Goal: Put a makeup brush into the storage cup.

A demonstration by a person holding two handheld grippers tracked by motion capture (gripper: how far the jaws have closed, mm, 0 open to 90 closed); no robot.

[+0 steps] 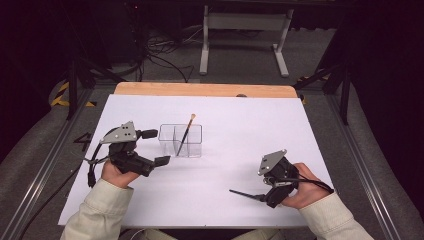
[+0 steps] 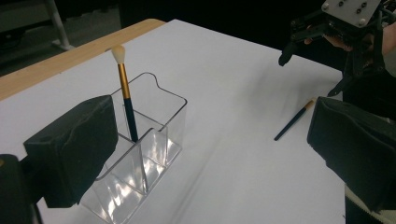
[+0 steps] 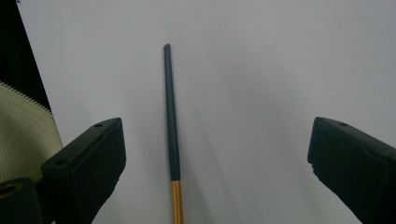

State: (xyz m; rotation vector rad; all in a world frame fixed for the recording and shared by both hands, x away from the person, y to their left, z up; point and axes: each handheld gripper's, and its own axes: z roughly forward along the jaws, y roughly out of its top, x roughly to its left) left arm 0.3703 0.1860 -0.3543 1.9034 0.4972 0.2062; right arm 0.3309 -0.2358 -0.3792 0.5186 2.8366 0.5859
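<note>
A clear plastic organizer [image 1: 181, 141] [image 2: 156, 135] stands on the white table. One makeup brush [image 1: 185, 134] [image 2: 125, 93] leans upright in it, pale bristles on top. My left gripper [image 1: 156, 147] [image 2: 215, 126] is open just left of the organizer and holds nothing. A second brush [image 1: 246, 193] [image 2: 293, 122] [image 3: 171, 126], dark handle and gold ferrule, lies flat on the table. My right gripper [image 1: 270, 192] [image 3: 219, 149] is open over its ferrule end. The brush lies between the jaws, its handle pointing away from them, and neither pad touches it.
A white sheet [image 1: 240, 130] covers the table, with a wooden strip [image 1: 205, 90] along the far edge. A cream sleeve [image 3: 23, 126] shows beside the right gripper's jaw. Behind the table a metal stand [image 1: 245, 30] and cables sit on the floor.
</note>
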